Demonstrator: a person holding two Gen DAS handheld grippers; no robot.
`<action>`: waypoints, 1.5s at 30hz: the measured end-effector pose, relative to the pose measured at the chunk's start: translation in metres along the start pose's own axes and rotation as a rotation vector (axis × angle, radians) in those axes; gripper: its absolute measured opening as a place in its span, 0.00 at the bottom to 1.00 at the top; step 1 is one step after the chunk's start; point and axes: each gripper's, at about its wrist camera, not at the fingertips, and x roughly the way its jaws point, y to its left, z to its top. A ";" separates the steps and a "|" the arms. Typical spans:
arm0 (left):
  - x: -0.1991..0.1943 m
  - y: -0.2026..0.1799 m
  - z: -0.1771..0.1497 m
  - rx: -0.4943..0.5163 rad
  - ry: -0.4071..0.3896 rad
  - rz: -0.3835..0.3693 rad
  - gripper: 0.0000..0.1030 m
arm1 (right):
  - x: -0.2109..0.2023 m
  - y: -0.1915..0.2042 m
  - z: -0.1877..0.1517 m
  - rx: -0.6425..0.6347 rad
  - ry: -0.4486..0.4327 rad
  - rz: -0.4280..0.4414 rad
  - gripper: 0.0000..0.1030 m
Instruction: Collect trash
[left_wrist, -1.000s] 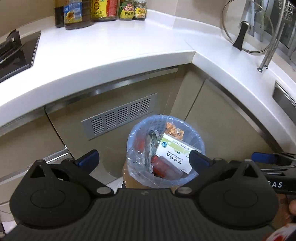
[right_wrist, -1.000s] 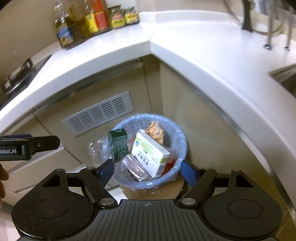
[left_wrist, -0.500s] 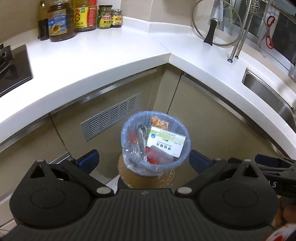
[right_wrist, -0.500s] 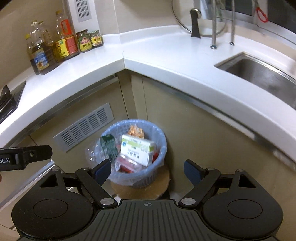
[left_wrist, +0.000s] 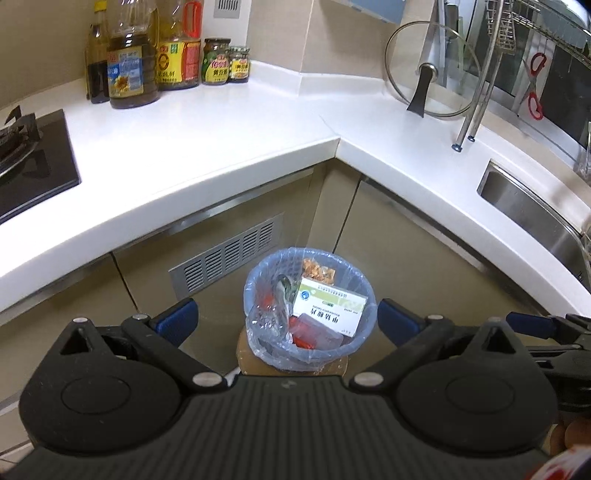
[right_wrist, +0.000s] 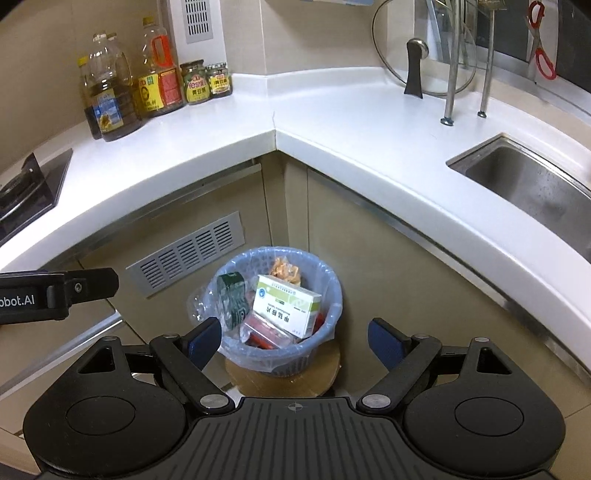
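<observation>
A small bin with a blue liner (left_wrist: 258, 275) (right_wrist: 332, 291) stands on the floor in the cabinet corner. It holds a white-and-green box (left_wrist: 330, 312) (right_wrist: 286, 304), a crumpled clear bottle with a green label (right_wrist: 232, 299), a red pack (left_wrist: 314, 334) and an orange wrapper (right_wrist: 284, 269). My left gripper (left_wrist: 288, 320) hangs well above and in front of the bin, open and with nothing between its pads. My right gripper (right_wrist: 295, 339) is also high above the bin, open and bare. Each gripper's finger shows at the edge of the other's view.
The white L-shaped countertop (left_wrist: 221, 140) carries oil bottles (left_wrist: 129, 77) and jars (left_wrist: 216, 61) at the back. A black hob (left_wrist: 33, 162) lies at the left, a steel sink (right_wrist: 528, 184) at the right. A glass lid (left_wrist: 432, 70) and rack legs (right_wrist: 448, 110) stand near the corner.
Both grippers have drawn back and risen from the bin, which now looks smaller and farther. More of the counter and sink shows. The right jaws have spread a little wider.
</observation>
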 end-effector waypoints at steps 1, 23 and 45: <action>0.000 -0.002 0.001 0.005 -0.004 0.001 0.99 | -0.001 -0.001 0.001 0.000 -0.004 -0.001 0.84; -0.003 -0.010 0.002 0.021 -0.016 0.001 0.99 | -0.011 -0.015 0.005 0.021 -0.033 -0.001 0.84; -0.004 -0.009 0.004 0.022 -0.022 0.005 0.99 | -0.011 -0.013 0.007 0.020 -0.035 0.003 0.84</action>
